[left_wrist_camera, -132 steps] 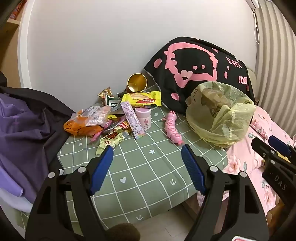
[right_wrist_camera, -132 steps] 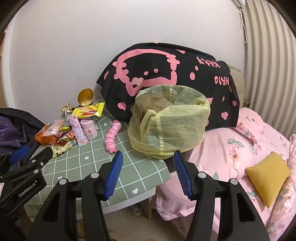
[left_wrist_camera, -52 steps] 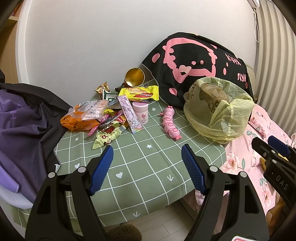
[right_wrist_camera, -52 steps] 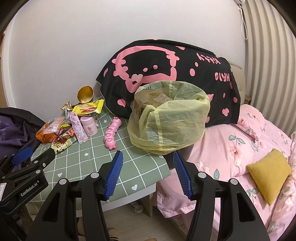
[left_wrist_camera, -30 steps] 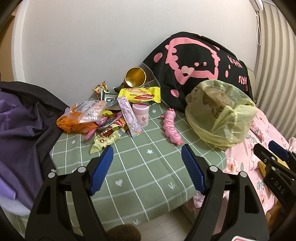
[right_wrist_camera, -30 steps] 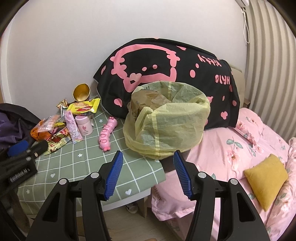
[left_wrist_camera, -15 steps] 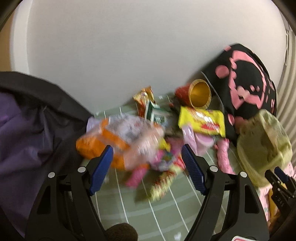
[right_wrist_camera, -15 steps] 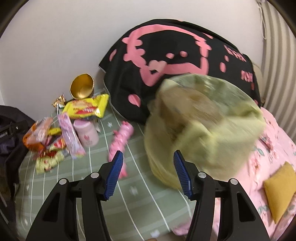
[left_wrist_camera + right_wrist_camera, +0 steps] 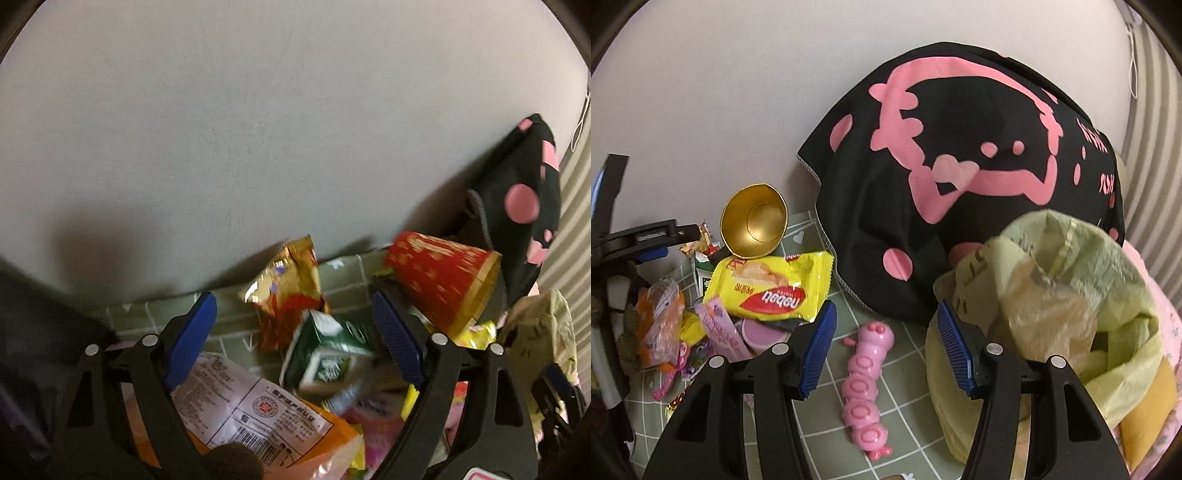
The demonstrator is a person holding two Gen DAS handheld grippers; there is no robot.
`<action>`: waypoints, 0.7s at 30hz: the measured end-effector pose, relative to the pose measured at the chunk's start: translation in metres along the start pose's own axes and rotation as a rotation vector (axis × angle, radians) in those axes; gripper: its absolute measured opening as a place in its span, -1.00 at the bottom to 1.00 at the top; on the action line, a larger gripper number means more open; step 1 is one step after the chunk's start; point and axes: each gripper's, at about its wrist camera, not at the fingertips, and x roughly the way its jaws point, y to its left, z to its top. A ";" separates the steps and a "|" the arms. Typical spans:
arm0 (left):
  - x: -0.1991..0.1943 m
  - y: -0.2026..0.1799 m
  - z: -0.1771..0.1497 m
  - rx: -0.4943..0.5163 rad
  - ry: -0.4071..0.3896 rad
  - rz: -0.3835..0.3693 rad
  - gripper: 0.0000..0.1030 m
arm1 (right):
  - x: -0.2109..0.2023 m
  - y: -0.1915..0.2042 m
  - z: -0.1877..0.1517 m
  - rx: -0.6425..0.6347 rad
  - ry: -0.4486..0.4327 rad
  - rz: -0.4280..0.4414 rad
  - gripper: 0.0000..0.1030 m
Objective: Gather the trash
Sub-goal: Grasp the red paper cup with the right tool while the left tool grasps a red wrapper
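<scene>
The left claw (image 9: 293, 338) hangs low over the heap of wrappers at the wall end of the counter (image 9: 916, 373), its blue pads spread wide and holding nothing. Between them lie a gold-and-red snack packet (image 9: 290, 284) and, nearer, a green-and-white carton (image 9: 323, 356); an orange bag with a white label (image 9: 255, 413) lies just under the claw. A red paper cup (image 9: 441, 277) lies tipped on its side to the right, its gold inside showing in the right wrist view. The right claw (image 9: 884, 350) is likewise spread and empty, above a pink caterpillar toy (image 9: 866, 387). A yellow biscuit pack (image 9: 772, 291) sits left of it, resting on a pink tub (image 9: 764, 330). The yellow-green trash bag (image 9: 1052, 321) stands open at the right, against a black-and-pink pillow (image 9: 960, 166).
</scene>
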 end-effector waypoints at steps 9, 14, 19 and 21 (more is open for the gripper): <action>0.025 0.022 0.006 -0.075 0.061 -0.025 -0.17 | 0.020 0.005 0.018 -0.026 0.021 0.028 0.04; 0.003 0.018 0.000 -0.058 0.069 -0.079 -0.63 | 0.036 0.017 0.039 -0.066 0.014 0.135 0.02; -0.029 0.016 -0.008 0.007 0.050 -0.049 -0.67 | 0.048 0.029 0.059 -0.072 -0.003 0.244 -0.08; -0.041 0.019 -0.012 -0.006 0.042 -0.051 -0.67 | 0.054 0.038 0.069 -0.097 -0.003 0.269 -0.08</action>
